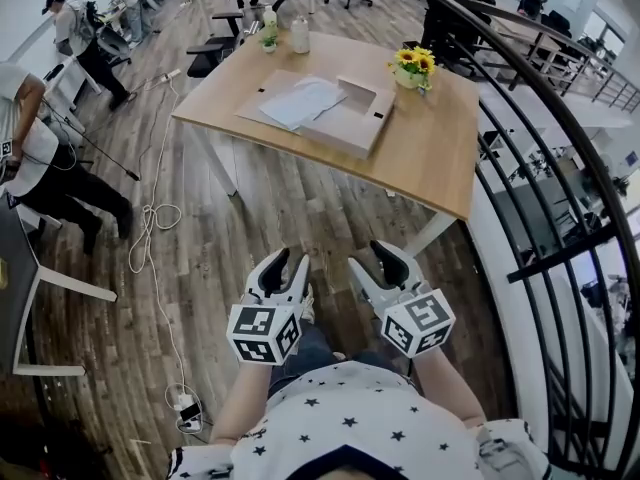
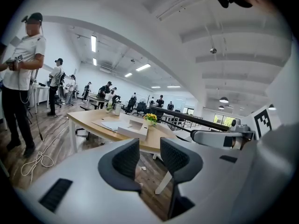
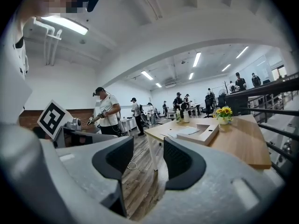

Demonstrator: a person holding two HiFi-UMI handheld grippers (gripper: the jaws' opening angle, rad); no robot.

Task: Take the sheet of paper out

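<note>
the wooden tabletop [image 1: 430, 158] stands well ahead of the person, across a stretch of bare floor. on it lies a flat open box [image 1: 350, 128], with flowers [image 1: 413, 63] at its far right. the paper [image 1: 303, 101] is a white sheet resting on the low left part of the box. in the head view its long axis runs from near-left to far-right.

the left gripper [image 1: 285, 263] and right gripper [image 1: 375, 258] are side by side, low and close to the body. both point towards the tabletop, with jaws apart and nothing between them, and neither is near the paper.

the paper lies straight ahead and slightly left of the midline, so the left gripper looks a little nearer. both must first close the gap to the tabletop.
</note>
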